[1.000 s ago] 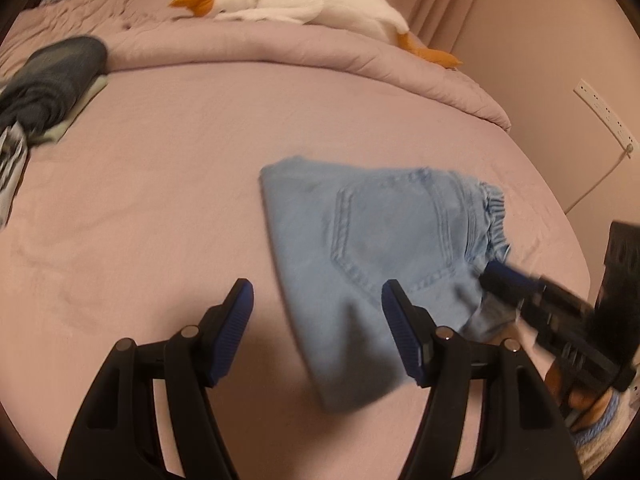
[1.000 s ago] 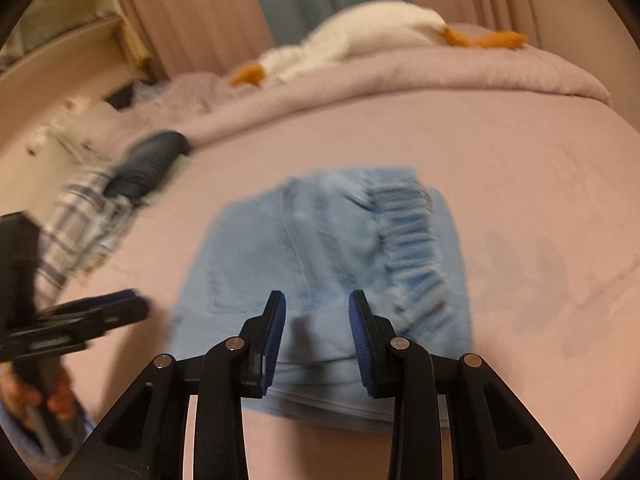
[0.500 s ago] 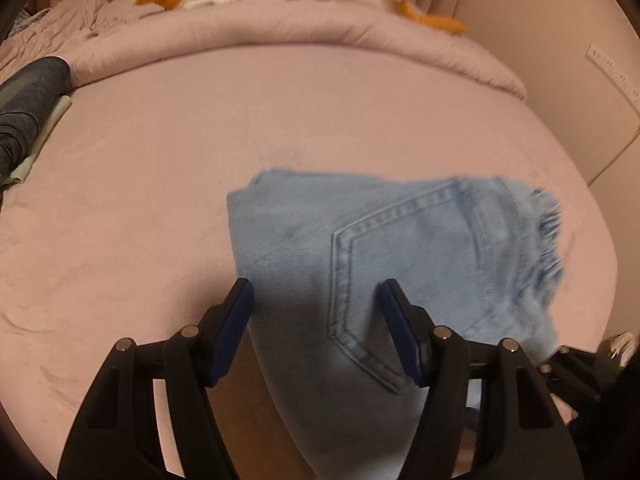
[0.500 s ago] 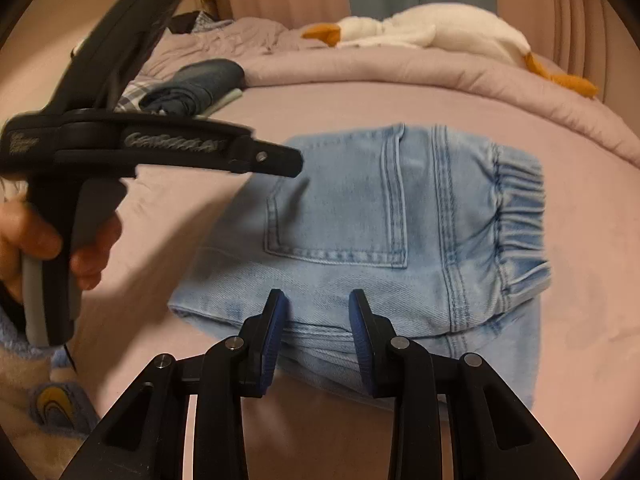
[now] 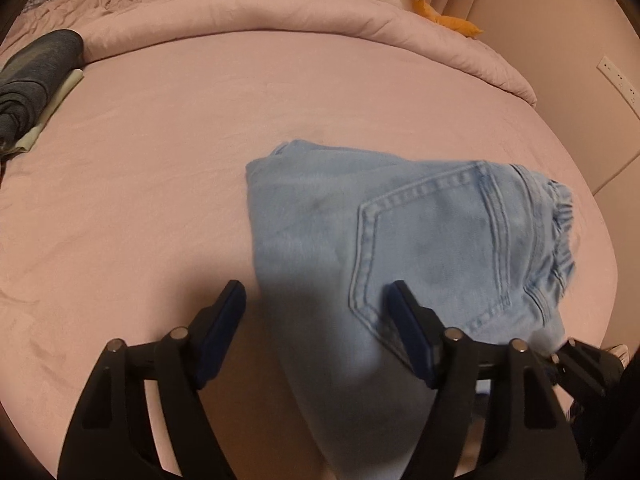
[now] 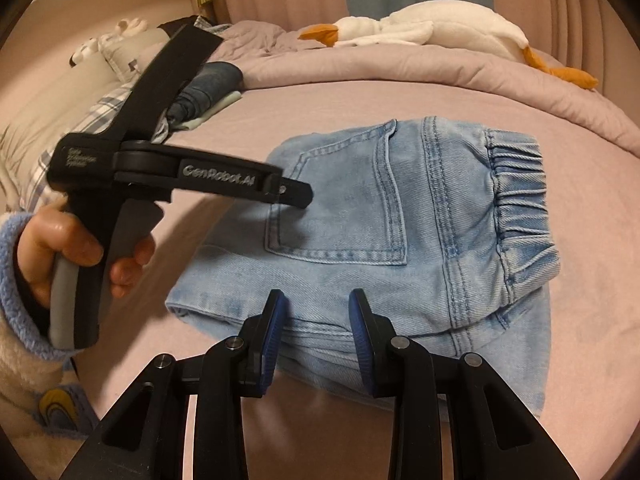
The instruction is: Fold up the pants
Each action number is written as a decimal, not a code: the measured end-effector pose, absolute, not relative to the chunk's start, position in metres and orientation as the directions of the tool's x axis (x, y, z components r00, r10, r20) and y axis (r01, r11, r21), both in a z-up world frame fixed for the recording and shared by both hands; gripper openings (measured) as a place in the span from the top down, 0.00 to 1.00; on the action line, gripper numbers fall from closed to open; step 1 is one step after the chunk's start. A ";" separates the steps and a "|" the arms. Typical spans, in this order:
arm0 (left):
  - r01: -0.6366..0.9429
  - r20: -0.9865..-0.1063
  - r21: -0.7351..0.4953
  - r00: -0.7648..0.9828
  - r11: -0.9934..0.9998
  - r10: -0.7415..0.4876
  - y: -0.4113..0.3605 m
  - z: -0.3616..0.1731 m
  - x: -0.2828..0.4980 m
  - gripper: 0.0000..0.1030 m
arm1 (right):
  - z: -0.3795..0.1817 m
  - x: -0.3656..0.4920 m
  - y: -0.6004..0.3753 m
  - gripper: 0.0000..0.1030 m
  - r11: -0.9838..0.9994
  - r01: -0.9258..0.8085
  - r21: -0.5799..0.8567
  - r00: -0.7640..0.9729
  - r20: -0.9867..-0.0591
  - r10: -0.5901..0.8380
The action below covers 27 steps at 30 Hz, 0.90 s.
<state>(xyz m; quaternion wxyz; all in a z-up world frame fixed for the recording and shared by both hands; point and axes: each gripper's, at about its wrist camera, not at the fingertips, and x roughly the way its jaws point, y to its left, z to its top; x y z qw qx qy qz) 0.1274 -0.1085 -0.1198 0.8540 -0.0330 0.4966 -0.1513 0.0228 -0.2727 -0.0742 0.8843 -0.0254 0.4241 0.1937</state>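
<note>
Now we count one pair of folded light-blue pants (image 6: 384, 232) lying toward the near edge of the pink bed (image 5: 168, 168), back pocket up. Our left gripper (image 5: 316, 320) hovers over its folded edge, jaws wide and just opening further, gripping nothing. Our right gripper (image 6: 316, 320) stands narrowly parted above the near edge, released. We see one plush goose (image 6: 424, 32) and one dark folded pile (image 5: 32, 76) at the far side

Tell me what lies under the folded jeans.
The folded jeans rest on the pink bedsheet, denim layers showing at the near edge. Anything beneath them is covered.
</note>
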 end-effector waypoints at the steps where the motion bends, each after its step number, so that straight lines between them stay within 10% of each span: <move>1: 0.224 -0.835 -0.212 0.464 0.951 -0.296 -0.107 -0.118 0.123 0.32 | -0.075 0.023 -0.272 0.68 0.924 -0.363 0.118 0.565 -0.760 0.319; 12: 0.269 -0.841 -0.171 0.462 0.948 -0.283 -0.108 -0.115 0.076 0.54 | -0.075 0.022 -0.269 0.67 0.934 -0.335 0.120 0.573 -0.761 0.304; 27: 0.266 -0.842 -0.167 0.462 0.949 -0.277 -0.104 -0.115 0.054 0.54 | -0.071 0.023 -0.270 0.66 0.941 -0.298 0.160 0.570 -0.761 0.310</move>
